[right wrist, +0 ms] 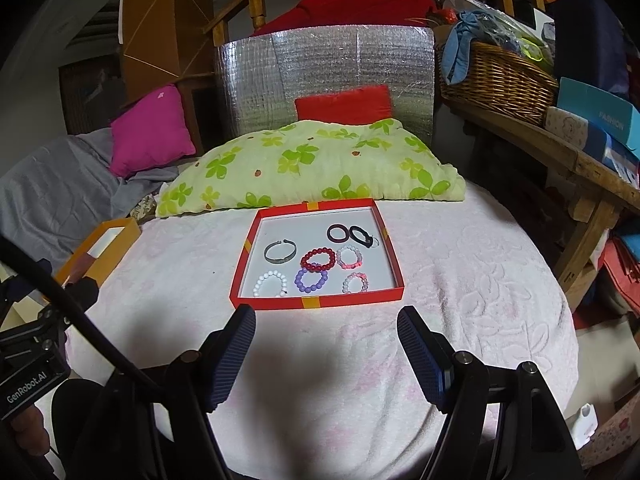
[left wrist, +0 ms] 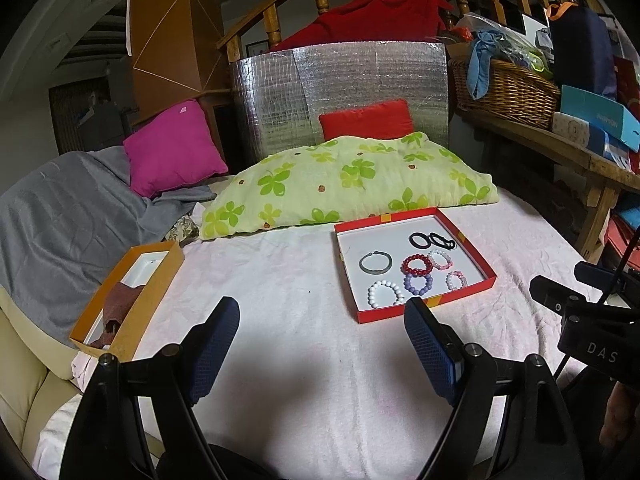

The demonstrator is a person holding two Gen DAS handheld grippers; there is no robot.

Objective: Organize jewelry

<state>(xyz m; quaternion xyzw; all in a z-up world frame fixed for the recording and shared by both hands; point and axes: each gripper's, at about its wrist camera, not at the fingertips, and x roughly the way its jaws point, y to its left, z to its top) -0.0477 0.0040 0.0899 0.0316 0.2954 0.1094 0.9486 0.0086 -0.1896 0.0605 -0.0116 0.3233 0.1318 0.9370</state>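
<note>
A shallow red tray (right wrist: 316, 303) (left wrist: 426, 308) lies on the pale pink bedspread with several bracelets in it: a grey metal bangle (right wrist: 281, 252), a red bead one (right wrist: 318, 259), a white bead one (right wrist: 270, 283), a purple bead one (right wrist: 311, 280), two pink-white ones and two dark hair ties (right wrist: 352, 235). My right gripper (right wrist: 326, 322) hovers open just in front of the tray's near edge, nothing between its fingers. My left gripper (left wrist: 322, 316) stands open over bare bedspread, left of the tray. An orange box (left wrist: 128, 300) holding a dark red cloth (left wrist: 118, 304) sits at the left bed edge.
A green clover-print pillow (left wrist: 352, 180) lies right behind the tray, with a red cushion (left wrist: 366, 118), a magenta cushion (left wrist: 174, 148) and a silver foil panel (left wrist: 340, 88) further back. A grey blanket (left wrist: 72, 216) covers the left. A wooden bench (right wrist: 560, 148) with a wicker basket (right wrist: 496, 76) stands to the right.
</note>
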